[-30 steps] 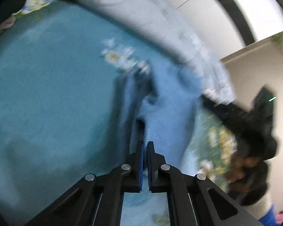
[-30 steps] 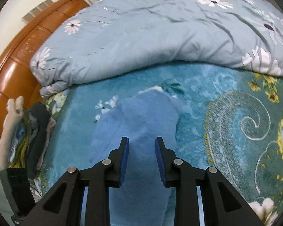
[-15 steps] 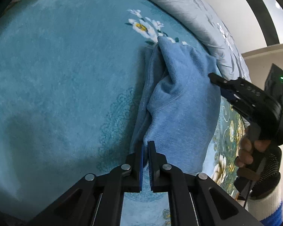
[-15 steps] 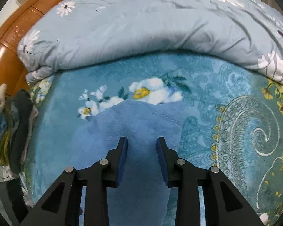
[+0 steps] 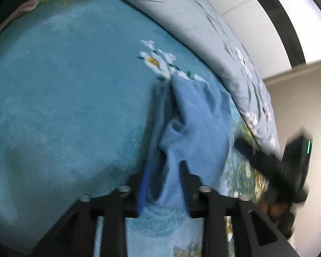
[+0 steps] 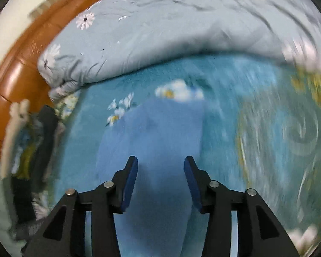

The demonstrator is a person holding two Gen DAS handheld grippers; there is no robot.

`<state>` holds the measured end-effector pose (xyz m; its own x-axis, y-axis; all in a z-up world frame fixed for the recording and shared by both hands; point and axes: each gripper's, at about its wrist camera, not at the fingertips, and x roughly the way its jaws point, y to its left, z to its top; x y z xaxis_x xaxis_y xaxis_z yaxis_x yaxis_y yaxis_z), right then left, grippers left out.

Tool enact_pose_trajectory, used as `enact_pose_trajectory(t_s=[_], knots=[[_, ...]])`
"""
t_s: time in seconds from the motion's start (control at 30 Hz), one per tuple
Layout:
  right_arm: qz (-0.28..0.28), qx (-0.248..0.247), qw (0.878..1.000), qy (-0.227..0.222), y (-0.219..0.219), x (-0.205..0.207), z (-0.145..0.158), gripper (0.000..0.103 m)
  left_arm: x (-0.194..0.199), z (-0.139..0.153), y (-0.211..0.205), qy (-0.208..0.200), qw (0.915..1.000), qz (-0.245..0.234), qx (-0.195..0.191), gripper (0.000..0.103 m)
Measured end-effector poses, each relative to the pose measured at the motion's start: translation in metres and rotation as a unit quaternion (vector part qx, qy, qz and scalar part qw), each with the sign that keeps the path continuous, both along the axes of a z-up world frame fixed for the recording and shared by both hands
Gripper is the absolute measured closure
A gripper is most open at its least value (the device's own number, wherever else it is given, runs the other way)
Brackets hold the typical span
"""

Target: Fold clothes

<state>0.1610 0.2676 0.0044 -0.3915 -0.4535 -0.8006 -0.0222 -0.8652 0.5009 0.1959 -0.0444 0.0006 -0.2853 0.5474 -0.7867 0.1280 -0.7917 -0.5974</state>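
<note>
A folded light blue garment (image 5: 194, 126) lies on the teal floral bedspread (image 5: 64, 98). My left gripper (image 5: 163, 169) stands open with the garment's near edge between its fingers; the view is blurred. In the right wrist view the garment (image 6: 160, 132) stretches away below my right gripper (image 6: 161, 162), which is open and empty above its near end. The right gripper also shows as a dark blur at the right of the left wrist view (image 5: 284, 167).
A rolled grey-blue floral duvet (image 6: 171, 32) runs along the far side of the bed. A brown wooden headboard (image 6: 17, 64) stands at the left. A pile of dark and mixed clothes (image 6: 32, 150) lies at the bed's left edge.
My left gripper has opened; it was shut on the garment's edge before. My right gripper has opened wider and drawn back a little. Both views now blur with motion.
</note>
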Motion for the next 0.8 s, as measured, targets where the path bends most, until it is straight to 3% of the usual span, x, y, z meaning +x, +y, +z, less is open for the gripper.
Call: enact_pose_trajectory(t_s=[0.17,0.37,0.53,0.63,0.67,0.8], knots=[[-0.024,-0.062,0.997,-0.047,0.017,0.061,-0.041,0.056,-0.001,-0.01,-0.019,-0.022,0.9972,0.047,0.053,0.063],[-0.062,-0.13,0.988,-0.051,0.019,0.085,-0.059,0.052,-0.003,-0.011,-0.019,-0.015,0.9968,0.055,0.056,0.058],[-0.062,-0.179,0.981,-0.045,0.008,0.093,-0.07,0.052,-0.003,-0.011,-0.017,-0.019,0.9973,0.051,0.048,0.057],[-0.076,-0.203,0.975,-0.05,0.005,0.094,-0.075,0.071,-0.002,-0.011,-0.016,-0.017,0.9978,0.047,0.043,0.057],[-0.082,-0.207,0.973,-0.055,0.005,0.094,-0.076,0.083,-0.002,-0.01,-0.016,-0.017,0.9979,0.047,0.041,0.057],[-0.104,-0.246,0.962,-0.055,0.024,0.09,-0.066,0.09,-0.001,-0.01,-0.017,-0.018,0.9979,0.047,0.041,0.057]])
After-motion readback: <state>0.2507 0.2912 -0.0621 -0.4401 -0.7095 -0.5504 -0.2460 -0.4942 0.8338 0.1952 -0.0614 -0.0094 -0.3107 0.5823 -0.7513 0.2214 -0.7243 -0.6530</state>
